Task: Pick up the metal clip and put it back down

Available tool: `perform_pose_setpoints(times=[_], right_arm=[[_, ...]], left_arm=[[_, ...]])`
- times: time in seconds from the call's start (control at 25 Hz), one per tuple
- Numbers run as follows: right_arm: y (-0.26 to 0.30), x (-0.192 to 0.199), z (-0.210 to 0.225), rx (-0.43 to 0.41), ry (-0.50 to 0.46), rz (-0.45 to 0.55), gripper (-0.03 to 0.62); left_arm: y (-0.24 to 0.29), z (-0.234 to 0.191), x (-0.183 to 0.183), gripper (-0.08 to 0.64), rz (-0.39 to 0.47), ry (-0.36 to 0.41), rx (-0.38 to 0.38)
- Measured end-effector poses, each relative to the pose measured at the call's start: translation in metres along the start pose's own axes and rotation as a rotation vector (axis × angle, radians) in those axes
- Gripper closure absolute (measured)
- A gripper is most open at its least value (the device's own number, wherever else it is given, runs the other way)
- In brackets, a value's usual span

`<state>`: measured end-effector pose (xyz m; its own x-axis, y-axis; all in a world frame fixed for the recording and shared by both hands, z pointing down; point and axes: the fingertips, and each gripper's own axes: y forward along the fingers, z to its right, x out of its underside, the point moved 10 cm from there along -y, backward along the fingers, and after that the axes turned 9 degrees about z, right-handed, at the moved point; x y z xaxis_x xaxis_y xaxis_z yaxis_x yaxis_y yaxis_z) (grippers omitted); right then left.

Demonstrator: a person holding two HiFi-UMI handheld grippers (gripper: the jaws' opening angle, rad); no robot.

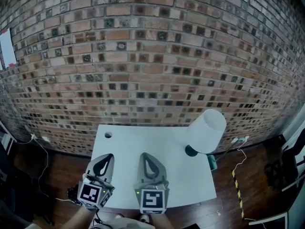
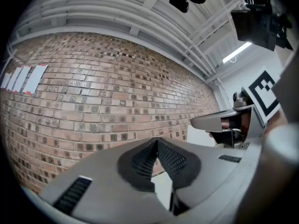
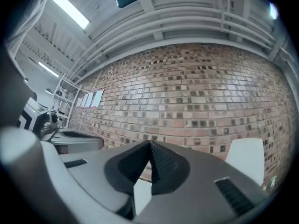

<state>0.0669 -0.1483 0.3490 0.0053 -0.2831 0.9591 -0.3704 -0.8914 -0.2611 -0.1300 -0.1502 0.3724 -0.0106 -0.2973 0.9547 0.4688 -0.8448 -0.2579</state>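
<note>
Jaws of my left gripper [image 1: 108,156] and right gripper [image 1: 145,155] are pressed together on nothing, held level over the white surface [image 1: 176,180] left of the lamp [image 1: 206,130], likely a resting pose. No view shows me the metal clip.

Brick wall [image 1: 152,56]: red-brown courses, irregularly mixed with dark and pale bricks, light mortar lines.
Table [image 1: 181,175]: plain white.
Lamp shade [image 1: 206,130]: white; lamp base [image 1: 190,150]: dark.
Floor [image 1: 252,161]: dark brown wood, with a strip of tape [image 1: 237,192] banded yellow and black.
Left gripper [image 1: 108,157] and right gripper [image 1: 145,156]: grey shells; pads [image 2: 170,160] black with a fine cross-hatched texture.
Marker cubes [image 1: 152,200]: black square patterns on white.
Paper sheets [image 2: 23,78] on the wall: white, red along the lower edge.
Ceiling [image 3: 187,13]: white.
</note>
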Motion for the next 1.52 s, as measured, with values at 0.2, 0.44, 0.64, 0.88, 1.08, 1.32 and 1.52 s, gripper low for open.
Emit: perform_pose_setpoints(times=[0.2,0.44,0.64,0.88,1.08,1.32,1.52], right_arm=[[-0.008,-0.004,-0.004,-0.002,0.075,-0.042,0.614],[-0.015,-0.011,-0.018,-0.005,0.067,-0.059,0.614],[-0.023,-0.019,-0.033,-0.008,0.052,-0.073,0.614],[-0.043,-0.022,-0.049,0.061,0.005,-0.119,0.614],[-0.069,-0.025,-0.053,0.107,-0.003,-0.159,0.614],[-0.116,-0.03,-0.048,0.104,0.022,-0.161,0.614],[-0.188,-0.052,-0.037,0.065,0.036,-0.105,0.614]], left_arm=[[-0.007,-0.001,-0.007,0.565,0.026,0.007,-0.003],[-0.019,0.001,-0.018,0.565,0.033,-0.011,0.013],[-0.035,-0.004,-0.019,0.565,0.031,-0.025,0.017],[-0.06,-0.003,-0.016,0.565,-0.025,-0.009,0.067],[-0.082,0.001,0.0,0.565,-0.058,-0.041,0.079],[-0.113,0.037,-0.02,0.565,-0.032,-0.032,0.073],[-0.15,0.102,-0.05,0.565,-0.017,0.004,0.049]])
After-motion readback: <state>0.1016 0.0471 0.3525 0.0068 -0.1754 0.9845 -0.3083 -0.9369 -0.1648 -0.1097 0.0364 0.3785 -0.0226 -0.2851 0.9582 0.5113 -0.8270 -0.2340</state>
